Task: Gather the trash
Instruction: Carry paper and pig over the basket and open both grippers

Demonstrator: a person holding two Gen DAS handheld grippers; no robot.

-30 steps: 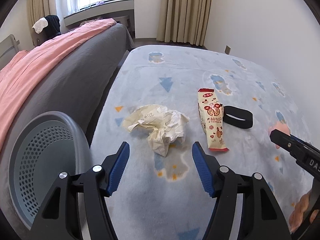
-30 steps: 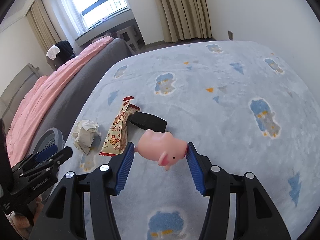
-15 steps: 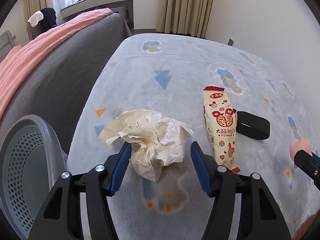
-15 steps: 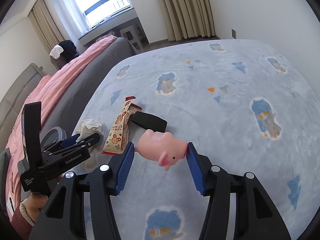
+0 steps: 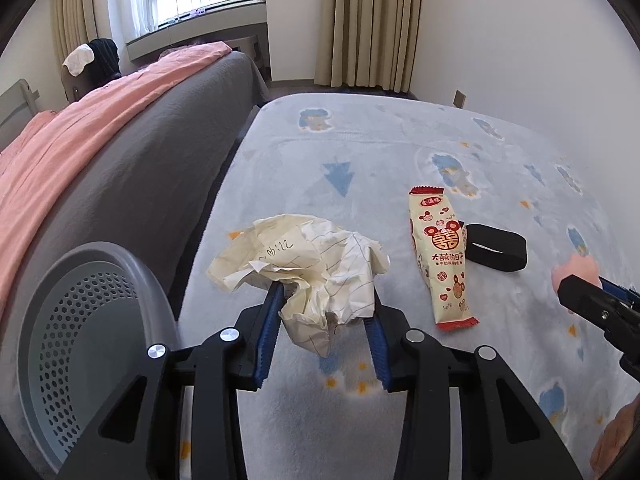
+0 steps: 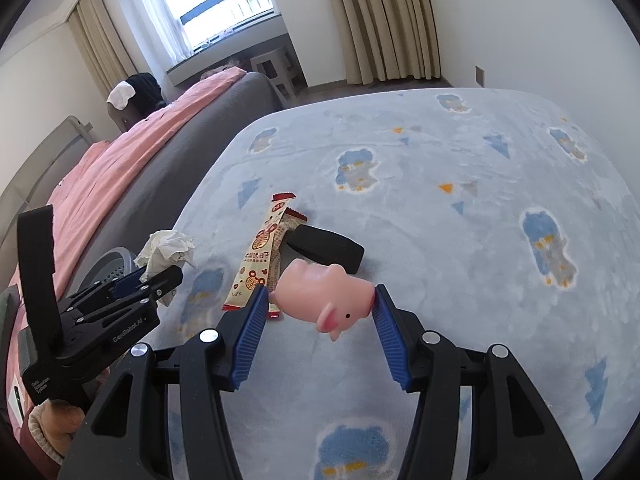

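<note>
Though crumpled, one paper ball (image 5: 316, 268)

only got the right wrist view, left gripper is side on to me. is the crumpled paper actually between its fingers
observer: yes. in the left wrist view the crumpled paper sits between the pads of the left gripper, and its jaws are closing on it.
operator: is the bin close? i only see a sliver of rim
observer: the grey perforated bin stands just left of that gripper, by the side of the bed. nothing shows in the part of its inside that is in view.
operator: my right gripper is clamped on the pink pig toy. what is that black block by the snack wrapper
observer: from the left it reads as a flattened black band, a loop, not a solid block.
</note>
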